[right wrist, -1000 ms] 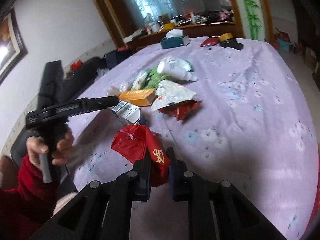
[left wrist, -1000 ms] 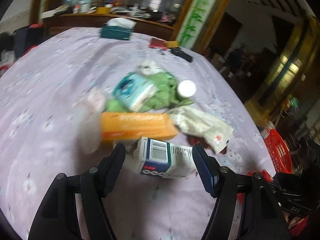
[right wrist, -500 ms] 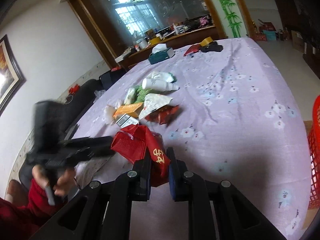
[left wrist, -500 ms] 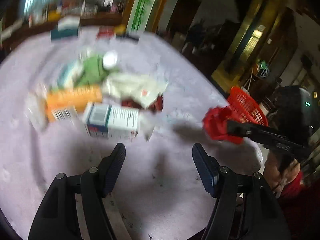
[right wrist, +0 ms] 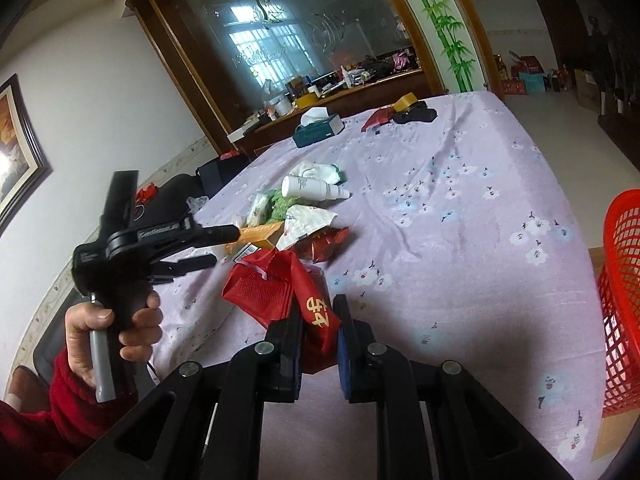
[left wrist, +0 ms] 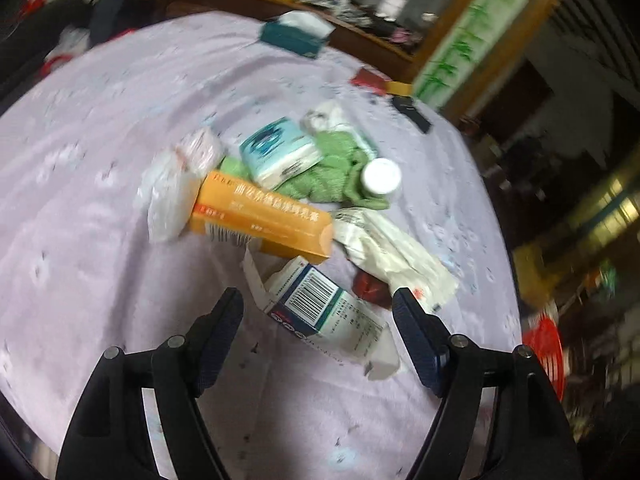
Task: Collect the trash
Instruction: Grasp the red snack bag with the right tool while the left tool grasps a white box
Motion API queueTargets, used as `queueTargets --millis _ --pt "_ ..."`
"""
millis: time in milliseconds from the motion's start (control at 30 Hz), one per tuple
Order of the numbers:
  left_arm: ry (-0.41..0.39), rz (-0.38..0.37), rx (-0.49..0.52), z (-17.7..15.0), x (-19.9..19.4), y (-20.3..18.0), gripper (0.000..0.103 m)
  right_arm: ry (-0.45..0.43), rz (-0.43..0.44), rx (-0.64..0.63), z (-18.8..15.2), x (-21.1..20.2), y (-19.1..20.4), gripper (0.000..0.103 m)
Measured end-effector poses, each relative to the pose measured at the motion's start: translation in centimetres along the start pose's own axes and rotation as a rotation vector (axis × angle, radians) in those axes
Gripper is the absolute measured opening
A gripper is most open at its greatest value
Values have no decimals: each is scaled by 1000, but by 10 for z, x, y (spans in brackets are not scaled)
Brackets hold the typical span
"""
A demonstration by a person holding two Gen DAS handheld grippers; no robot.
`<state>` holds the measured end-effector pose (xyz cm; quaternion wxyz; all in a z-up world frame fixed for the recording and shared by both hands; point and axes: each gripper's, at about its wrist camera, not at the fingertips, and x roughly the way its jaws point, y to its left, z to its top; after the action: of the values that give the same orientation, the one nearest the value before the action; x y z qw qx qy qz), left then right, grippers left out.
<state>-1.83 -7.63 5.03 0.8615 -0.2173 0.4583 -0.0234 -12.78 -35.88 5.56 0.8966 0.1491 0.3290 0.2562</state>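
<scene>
A heap of trash lies on the purple flowered tablecloth (left wrist: 100, 128): a white and blue carton (left wrist: 320, 308), an orange carton (left wrist: 260, 220), a white wrapper (left wrist: 392, 252), a green cloth (left wrist: 332, 168) and a white bottle (left wrist: 380, 176). My left gripper (left wrist: 318, 328) is open, its fingers on either side of the white and blue carton, just above it. It also shows in the right wrist view (right wrist: 216, 246). My right gripper (right wrist: 318, 324) is shut on a red bag (right wrist: 280, 284) and holds it above the table's near edge.
A red mesh basket (right wrist: 620, 300) stands off the table's right side; it also shows in the left wrist view (left wrist: 546, 356). A teal tissue box (right wrist: 318, 130), a red packet (right wrist: 376, 118), tape and a black object lie at the far end. A wooden sideboard stands behind.
My left gripper swung away to the right, then came back over the white and blue carton. My right gripper has lifted the red bag and drawn it back toward the table edge near the basket.
</scene>
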Motion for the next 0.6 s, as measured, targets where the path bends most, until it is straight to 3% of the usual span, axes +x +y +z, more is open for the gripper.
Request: queueTargets --millis 100,333,467,600 --pt "37 -1 -22 0 17 -6 75 -8 8 0 -1 -4 -2 15" --pt "67 77 61 -5 41 -19 75 -28 4 14 -8 -19 -9 15" --pt "42 60 160 -13 27 -19 57 -38 -17 -1 -10 -25 -7 15" --pt "62 42 236 -22 17 -10 56 -44 -12 2 -12 -28 -7 15"
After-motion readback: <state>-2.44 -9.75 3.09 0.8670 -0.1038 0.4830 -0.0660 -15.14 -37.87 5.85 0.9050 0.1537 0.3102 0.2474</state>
